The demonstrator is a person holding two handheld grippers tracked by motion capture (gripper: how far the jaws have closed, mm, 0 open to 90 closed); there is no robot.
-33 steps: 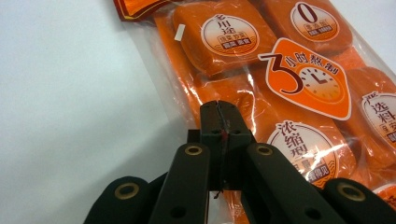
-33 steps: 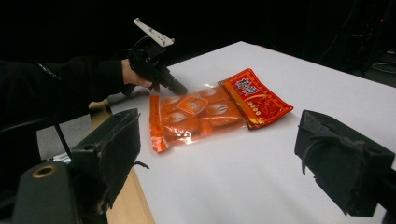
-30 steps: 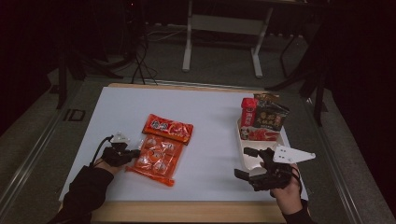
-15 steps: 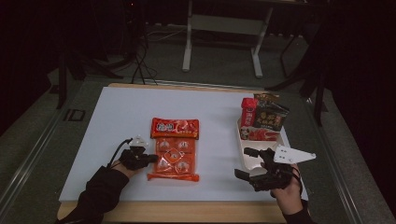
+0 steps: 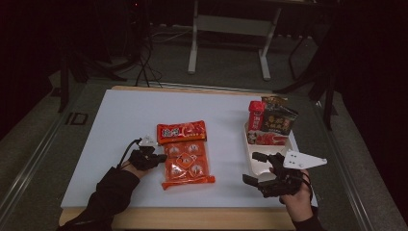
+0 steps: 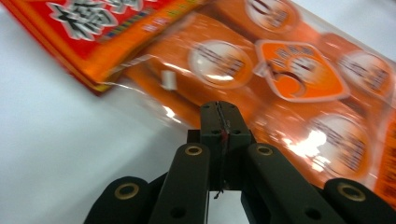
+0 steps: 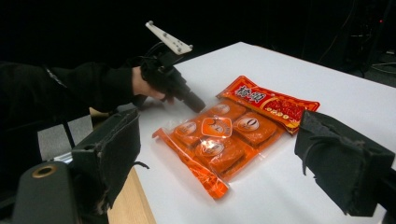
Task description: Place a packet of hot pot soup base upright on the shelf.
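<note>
An orange clear-fronted snack bag [image 5: 187, 163] lies flat on the white table top [image 5: 120, 120], with a red printed packet [image 5: 182, 131] at its far end. My left gripper [image 5: 155, 158] sits at the bag's left edge, jaws shut on the bag's clear film edge [image 6: 154, 107]; its closed tips [image 6: 219, 109] lie over that film. My right gripper [image 5: 256, 168] rests open near the table's front right, nothing between its pads [image 7: 112, 149]. In the right gripper view the bag [image 7: 219, 140], the red packet [image 7: 273, 102] and the left gripper [image 7: 194, 102] lie ahead.
A white tray [image 5: 253, 161] stands at the right, beside my right gripper. It holds a red packet [image 5: 256, 115], a dark packet [image 5: 280, 120] and a flat red pack [image 5: 268, 139]. The table's wooden front edge [image 5: 192, 216] runs below both hands.
My left gripper moved right, and the orange bag and red packet turned with it from a tilted lie to square with the table edge. The right gripper stayed still.
</note>
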